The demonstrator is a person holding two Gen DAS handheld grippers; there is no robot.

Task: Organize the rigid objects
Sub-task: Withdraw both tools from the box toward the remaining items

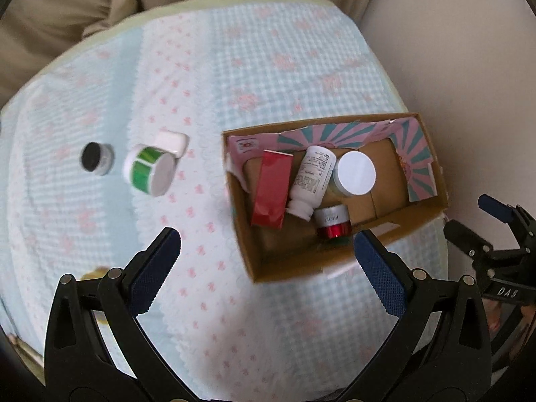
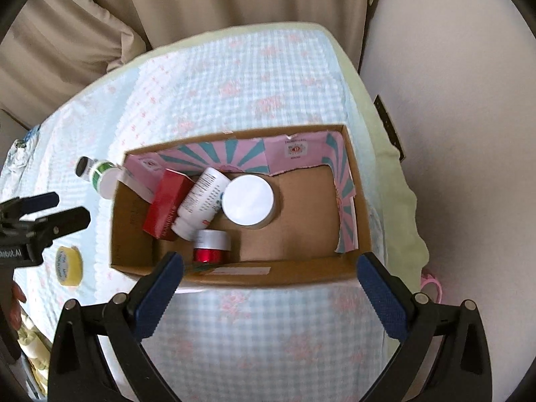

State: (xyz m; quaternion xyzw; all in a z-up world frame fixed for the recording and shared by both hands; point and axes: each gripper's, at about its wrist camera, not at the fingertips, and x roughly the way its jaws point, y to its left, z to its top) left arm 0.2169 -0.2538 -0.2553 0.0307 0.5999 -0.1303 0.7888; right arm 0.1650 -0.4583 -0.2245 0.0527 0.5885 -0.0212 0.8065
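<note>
Left wrist view looks down on a cardboard box (image 1: 415, 216) sitting on a blue-checked cloth (image 1: 268, 67), and every place below is told from that box. Inside it, a red carton (image 1: 271, 189) lies toward its left end, a white bottle (image 1: 311, 181) leans just beside the carton, a white-lidded jar (image 1: 355, 173) stands just beside the bottle, and a red jar with a silver lid (image 1: 333, 222) sits against the box's near wall. Outside the box, to its left on the cloth, lie a green-labelled jar (image 1: 149, 171) on its side, a small white case (image 1: 172, 142) touching it from behind, and farther left a black-lidded jar (image 1: 97, 158). A yellow tape roll (image 2: 68, 264) lies on the cloth left of the box's near corner.

The left gripper (image 1: 268, 244) hangs over the cloth at the box's near left corner, jaws spread wide, nothing between them. The right gripper (image 2: 269, 268) hangs over the box's near wall, jaws equally wide apart and empty; the red jar lies below its left finger (image 2: 160, 288), not touched.
</note>
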